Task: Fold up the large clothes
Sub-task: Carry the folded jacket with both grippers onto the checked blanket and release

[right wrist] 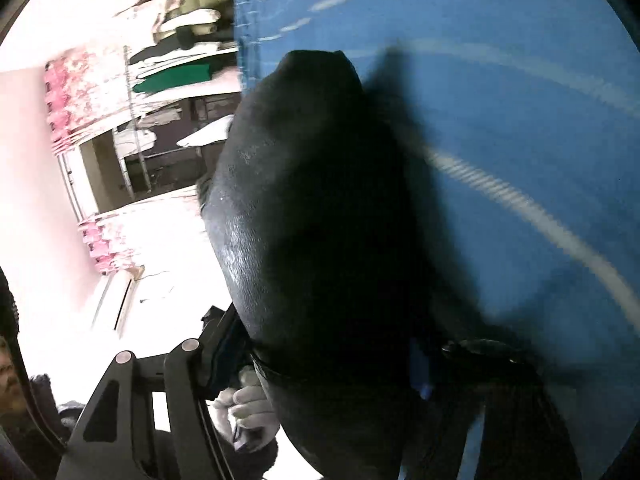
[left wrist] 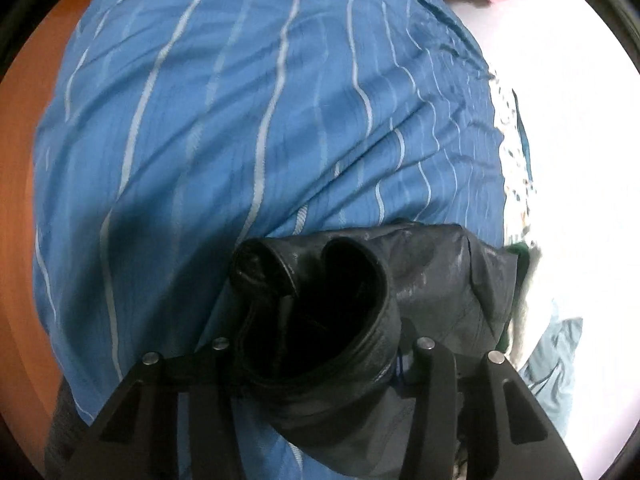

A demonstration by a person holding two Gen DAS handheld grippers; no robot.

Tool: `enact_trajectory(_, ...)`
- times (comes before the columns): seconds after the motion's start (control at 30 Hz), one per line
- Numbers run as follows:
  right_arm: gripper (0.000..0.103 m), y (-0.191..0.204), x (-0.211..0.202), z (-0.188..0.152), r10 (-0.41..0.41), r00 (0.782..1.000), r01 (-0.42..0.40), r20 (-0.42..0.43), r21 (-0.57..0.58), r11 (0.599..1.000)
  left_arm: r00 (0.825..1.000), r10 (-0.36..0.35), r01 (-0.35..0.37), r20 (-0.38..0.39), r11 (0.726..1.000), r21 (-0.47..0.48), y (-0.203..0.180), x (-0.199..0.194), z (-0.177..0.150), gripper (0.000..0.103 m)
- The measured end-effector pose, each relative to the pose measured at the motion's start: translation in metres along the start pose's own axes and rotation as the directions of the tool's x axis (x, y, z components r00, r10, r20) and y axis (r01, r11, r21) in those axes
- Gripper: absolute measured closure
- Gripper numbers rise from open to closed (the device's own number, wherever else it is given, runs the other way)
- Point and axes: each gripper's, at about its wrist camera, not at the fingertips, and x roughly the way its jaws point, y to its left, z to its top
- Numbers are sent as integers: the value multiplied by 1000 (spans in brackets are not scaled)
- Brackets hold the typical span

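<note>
Both grippers, left (left wrist: 320, 356) & right (right wrist: 332, 360), clench black jacket (left wrist: 432, 280) over striped blue sheet (left wrist: 240, 100), mid-fold; next: lay flat.

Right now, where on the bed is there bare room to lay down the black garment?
The blue striped cover lies bare ahead of the left gripper, between the orange edge and the white patterned cloth. Near the grippers the black garment crowds it; the room beyond holds piled clothes.
</note>
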Motion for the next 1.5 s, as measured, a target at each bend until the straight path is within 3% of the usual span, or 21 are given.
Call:
enact_trajectory(0.1, 32, 8, 8, 1, -56, 998, 56, -1, 5, 998, 1000, 13, -13, 2, 1000, 17, -4, -6, 0, 59)
enact_trajectory(0.17, 40, 15, 5, -4, -64, 997, 63, 40, 13, 998, 1000, 19, -19, 14, 999, 42, -12, -12, 2, 60)
enact_trajectory(0.3, 52, 39, 0, -17, -30, 996, 32, 85, -19, 999, 999, 8, -12, 36, 990, 138, -41, -33, 5, 64)
enact_trajectory(0.57, 57, 97, -22, -25, 19, 992, -13, 122, -54, 998, 996, -68, 48, 66, 963, 265, -110, -70, 26, 66)
enact_trajectory(0.77, 58, 163, -62, -10, 56, 982, -31, 183, -137, 990, 983, -165, 126, 80, 925, 359, -192, -84, 48, 66)
enact_trajectory(0.97, 58, 233, -135, 24, 126, 943, -70, 308, -187, 980, 959, -282, 232, 40, 855, 465, -321, -70, 70, 66)
enact_trajectory(1.17, 59, 274, -236, 69, 156, 873, -76, 463, -187, 979, 922, -377, 359, -90, 742, 566, -476, -12, 63, 66)
enact_trajectory(1.27, 58, 275, -300, 96, 159, 831, -71, 533, -183, 981, 902, -399, 412, -163, 689, 596, -546, 42, 52, 66)
enact_trajectory(1.33, 58, 260, -344, 121, 156, 807, -81, 570, -154, 985, 904, -378, 414, -197, 666, 621, -578, 90, 41, 66)
enact_trajectory(1.37, 58, 248, -365, 138, 140, 805, -76, 576, -135, 988, 904, -366, 419, -220, 661, 623, -587, 115, 36, 66)
enact_trajectory(1.47, 58, 201, -403, 189, 65, 800, -58, 597, -31, 998, 932, -255, 363, -259, 664, 654, -592, 201, 16, 66)
enact_trajectory(1.5, 58, 181, -411, 203, 25, 795, -46, 606, 18, 999, 942, -203, 331, -267, 678, 656, -589, 229, 11, 66)
